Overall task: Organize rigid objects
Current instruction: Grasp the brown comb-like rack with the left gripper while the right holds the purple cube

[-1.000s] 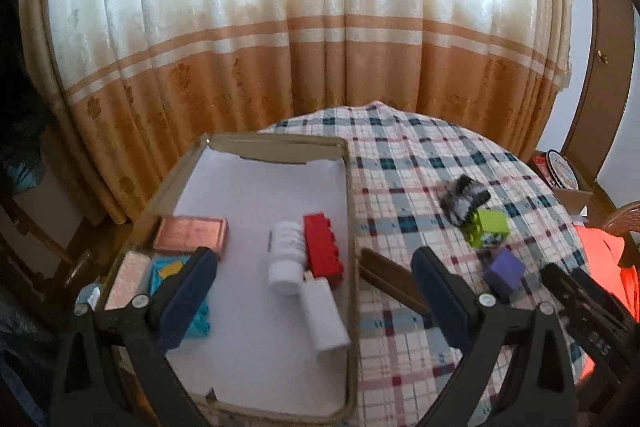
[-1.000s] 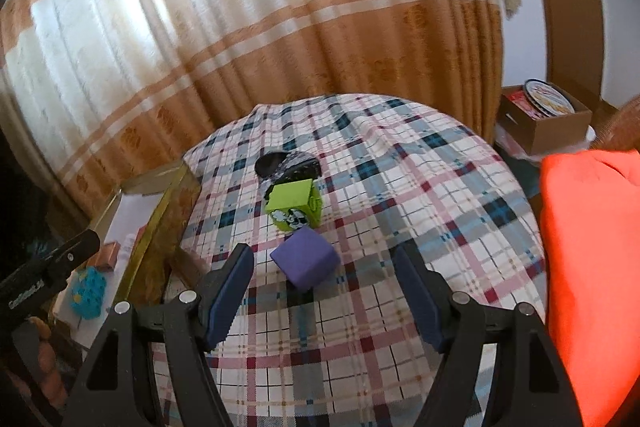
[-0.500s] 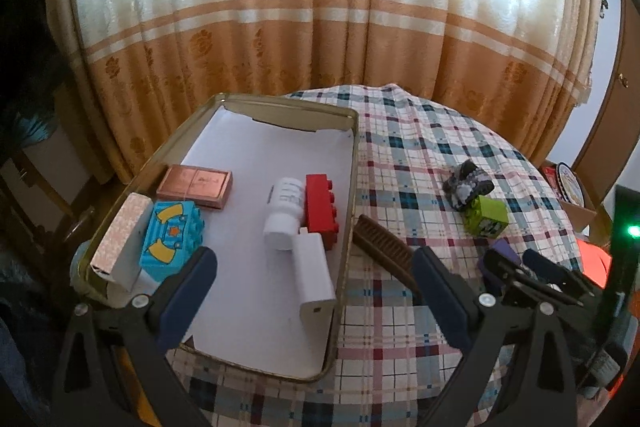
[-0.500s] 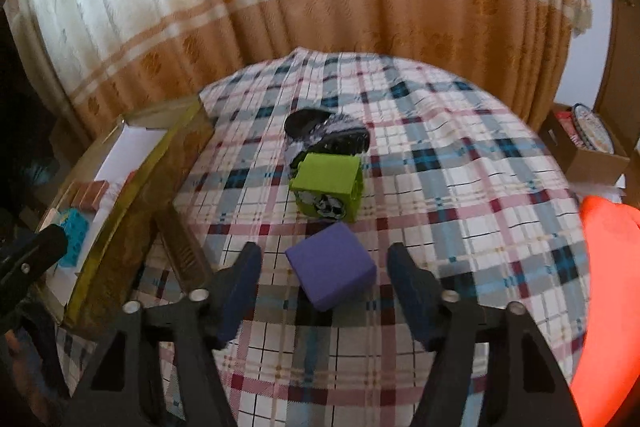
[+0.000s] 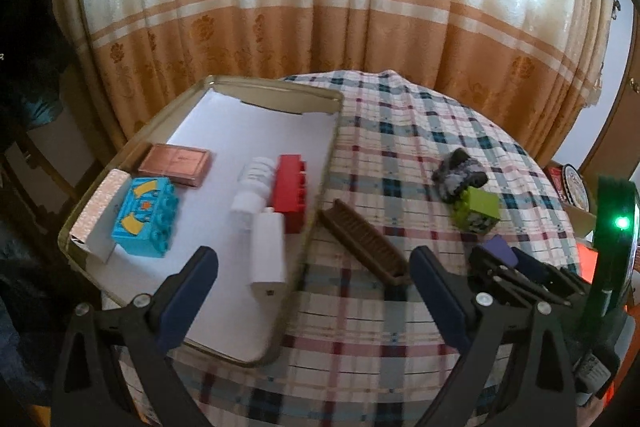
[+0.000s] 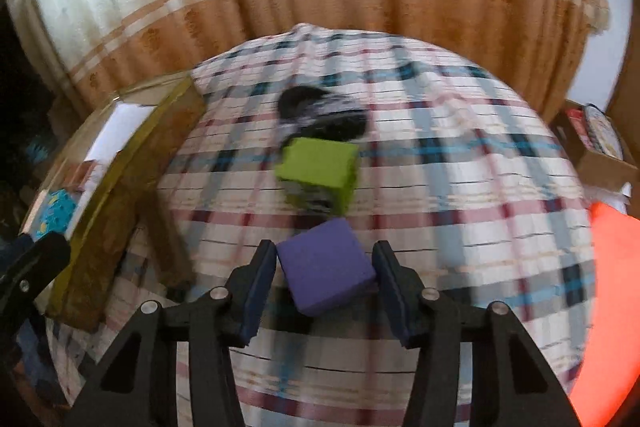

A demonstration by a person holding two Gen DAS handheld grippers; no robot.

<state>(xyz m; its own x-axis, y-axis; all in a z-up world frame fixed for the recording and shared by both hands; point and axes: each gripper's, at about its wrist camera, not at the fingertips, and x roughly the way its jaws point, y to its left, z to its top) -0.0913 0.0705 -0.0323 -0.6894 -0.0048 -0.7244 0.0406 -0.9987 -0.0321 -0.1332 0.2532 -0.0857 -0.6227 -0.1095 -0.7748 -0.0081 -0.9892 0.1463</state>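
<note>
The purple cube sits low centre in the right view, between the right tool's closing jaws; whether the pads touch it is unclear. Behind it stands a green cube. The tray, left, holds a red brick, white bottle, white box, blue block and copper tin; only the left view shows them clearly, and the left tool wide open, empty.

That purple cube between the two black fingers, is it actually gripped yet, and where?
Not clearly: the right gripper has been closing around the purple cube, its pads at opposite side faces. The left gripper holds nothing.
</note>
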